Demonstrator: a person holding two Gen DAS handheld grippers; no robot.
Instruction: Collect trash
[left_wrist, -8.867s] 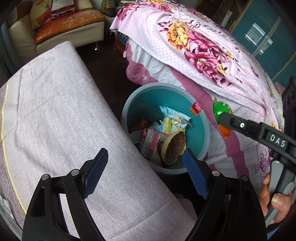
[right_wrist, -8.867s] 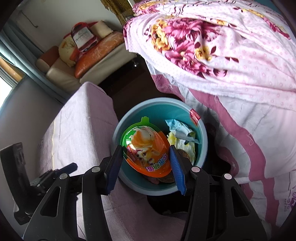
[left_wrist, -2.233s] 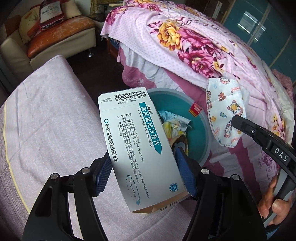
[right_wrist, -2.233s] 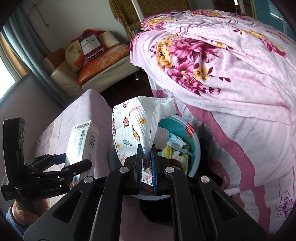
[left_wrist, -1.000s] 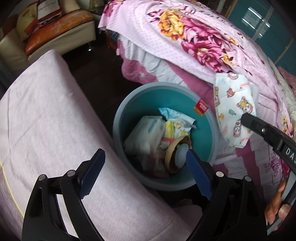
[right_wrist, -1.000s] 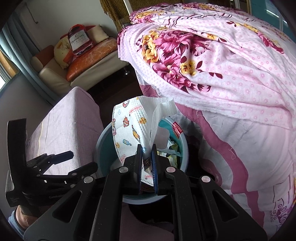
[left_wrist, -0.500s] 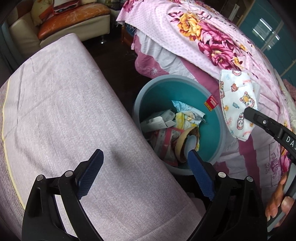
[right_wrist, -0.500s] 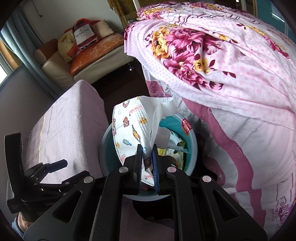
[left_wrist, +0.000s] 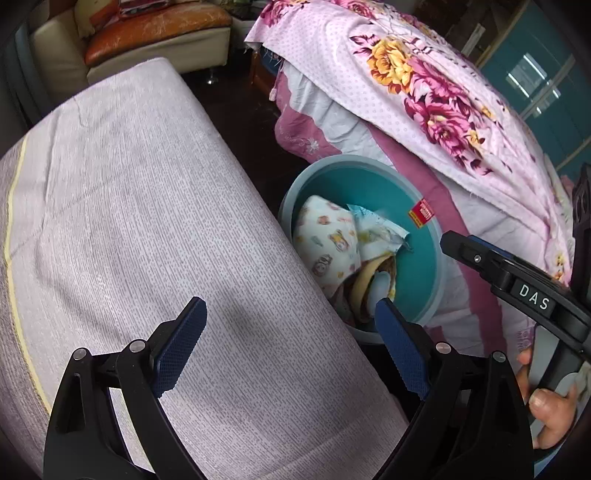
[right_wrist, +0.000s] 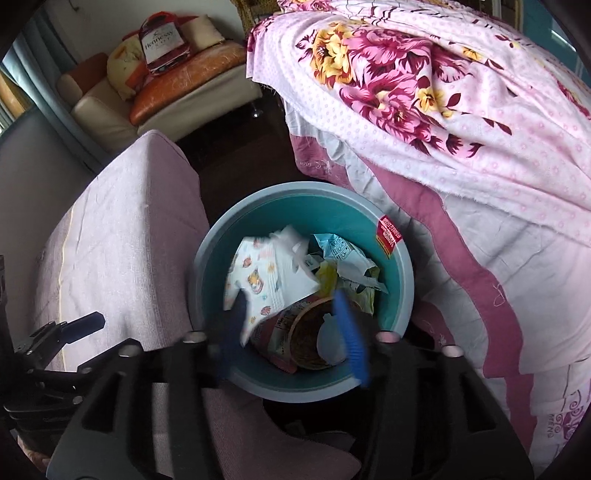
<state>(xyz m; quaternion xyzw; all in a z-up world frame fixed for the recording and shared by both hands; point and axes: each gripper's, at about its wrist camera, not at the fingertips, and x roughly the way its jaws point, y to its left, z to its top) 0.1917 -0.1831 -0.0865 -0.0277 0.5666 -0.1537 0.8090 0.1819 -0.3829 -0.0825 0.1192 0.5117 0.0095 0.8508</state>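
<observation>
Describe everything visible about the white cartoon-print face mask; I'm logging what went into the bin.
The white cartoon-print face mask is soft, pleated fabric with small coloured animal figures. It lies crumpled and partly folded inside the teal plastic bin, on the left of the heap, resting on wrappers and leaning toward the bin wall. Neither gripper holds it.

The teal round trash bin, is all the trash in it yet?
Done: the white cartoon-print face mask lies in the teal round plastic bin atop crumpled wrappers. In hand: nothing; the left gripper and right gripper are both open and empty. Left: no loose trash shows on the lilac fabric surface.
</observation>
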